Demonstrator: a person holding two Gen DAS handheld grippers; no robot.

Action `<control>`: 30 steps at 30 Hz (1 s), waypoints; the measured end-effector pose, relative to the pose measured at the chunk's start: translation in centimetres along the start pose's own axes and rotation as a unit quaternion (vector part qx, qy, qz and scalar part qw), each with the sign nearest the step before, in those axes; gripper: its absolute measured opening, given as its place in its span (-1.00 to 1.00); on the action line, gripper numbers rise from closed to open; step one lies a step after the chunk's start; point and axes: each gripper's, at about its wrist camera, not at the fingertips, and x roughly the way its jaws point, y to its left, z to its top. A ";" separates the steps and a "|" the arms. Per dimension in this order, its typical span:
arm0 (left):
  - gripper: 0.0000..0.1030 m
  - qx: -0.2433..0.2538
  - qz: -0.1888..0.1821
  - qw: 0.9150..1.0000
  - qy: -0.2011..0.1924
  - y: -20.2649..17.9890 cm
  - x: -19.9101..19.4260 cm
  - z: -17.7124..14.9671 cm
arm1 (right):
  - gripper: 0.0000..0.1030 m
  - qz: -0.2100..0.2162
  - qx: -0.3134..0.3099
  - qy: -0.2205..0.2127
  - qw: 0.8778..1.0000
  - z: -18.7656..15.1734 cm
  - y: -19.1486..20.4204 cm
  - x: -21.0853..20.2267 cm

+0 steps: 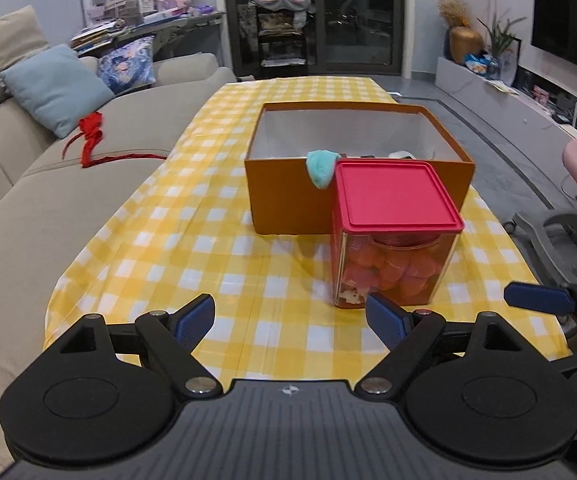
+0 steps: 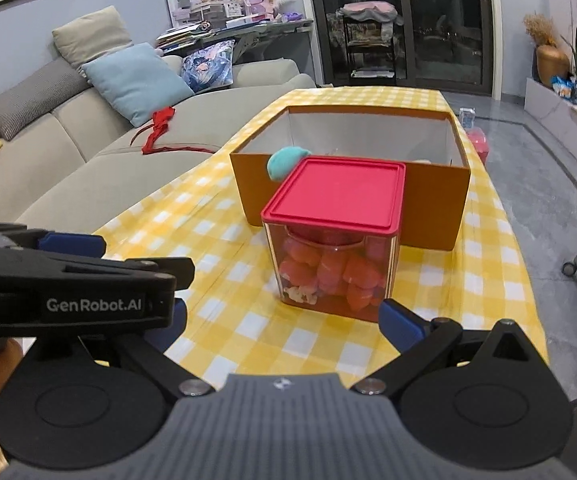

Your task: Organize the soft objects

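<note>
A clear square jar with a red lid (image 1: 394, 196) (image 2: 338, 196) stands on the yellow checked tablecloth (image 1: 208, 248) (image 2: 216, 240); it holds pink soft pieces (image 1: 392, 270) (image 2: 328, 268). Behind it stands an open orange box (image 1: 288, 196) (image 2: 432, 208) with a teal soft object (image 1: 320, 168) (image 2: 284, 162) draped over its front rim. My left gripper (image 1: 292, 322) is open and empty, just in front of the jar. My right gripper (image 2: 288, 316) is open and empty, near the jar; the left gripper's body (image 2: 68, 284) covers its left finger.
A beige sofa (image 1: 68, 200) (image 2: 88, 168) with cushions runs along the table's left side, with a red ribbon (image 1: 92, 136) (image 2: 160, 128) on it. The right gripper's finger (image 1: 538, 298) shows at the right of the left view. A chair base (image 1: 560, 236) stands right of the table.
</note>
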 end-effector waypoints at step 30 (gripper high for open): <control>0.94 -0.004 -0.011 1.000 0.006 0.0 0.1 -0.1 | 0.94 0.007 0.012 0.011 1.000 -0.1 -0.4 0.1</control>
